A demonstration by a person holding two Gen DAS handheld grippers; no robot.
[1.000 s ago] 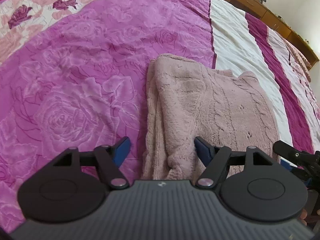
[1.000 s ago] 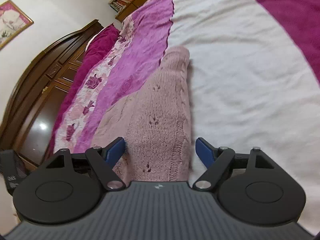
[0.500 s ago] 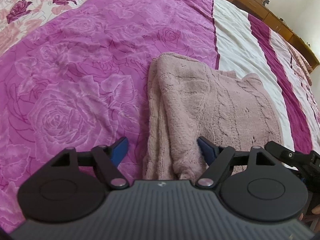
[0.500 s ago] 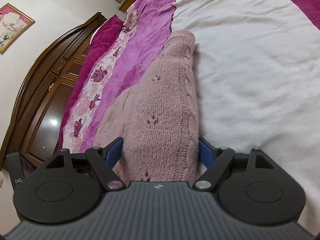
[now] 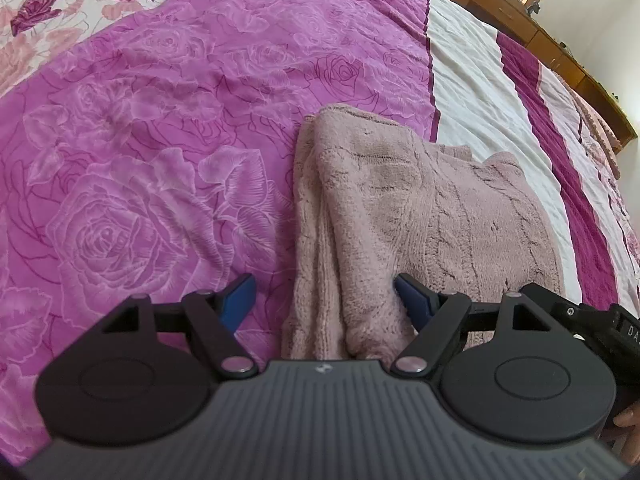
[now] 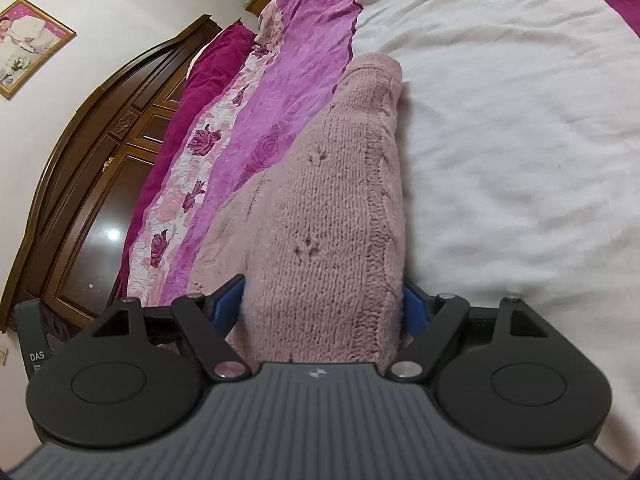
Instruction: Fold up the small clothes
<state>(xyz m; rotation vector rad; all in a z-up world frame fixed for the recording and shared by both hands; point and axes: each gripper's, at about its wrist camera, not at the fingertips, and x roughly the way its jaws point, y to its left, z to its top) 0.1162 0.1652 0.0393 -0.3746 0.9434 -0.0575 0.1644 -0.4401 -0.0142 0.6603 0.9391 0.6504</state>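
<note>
A dusty-pink knitted sweater (image 5: 420, 208) lies folded on the bed, across the seam between the magenta and white bands. My left gripper (image 5: 322, 284) stands open over its near left edge. The folded edge lies between the blue pads, and the right pad (image 5: 412, 296) rests against the knit. From the other side, the sweater (image 6: 332, 200) runs away lengthwise from my right gripper (image 6: 322, 288). That gripper is open, and its wide jaws straddle the sweater's near end, a pad close on each side. The right gripper's body (image 5: 592, 320) shows at the left view's right edge.
The bedspread has a magenta rose band (image 5: 140, 160), a white band (image 6: 500, 120) and a flowered strip (image 6: 180, 208). A dark wooden headboard (image 6: 80, 200) stands beyond the bed on the left. Light wooden cabinets (image 5: 520, 12) line the far wall.
My right gripper has pushed forward and a little down, so the sweater's end now fills the gap between its jaws. The left gripper's jaws have widened slightly; it has hardly moved.
</note>
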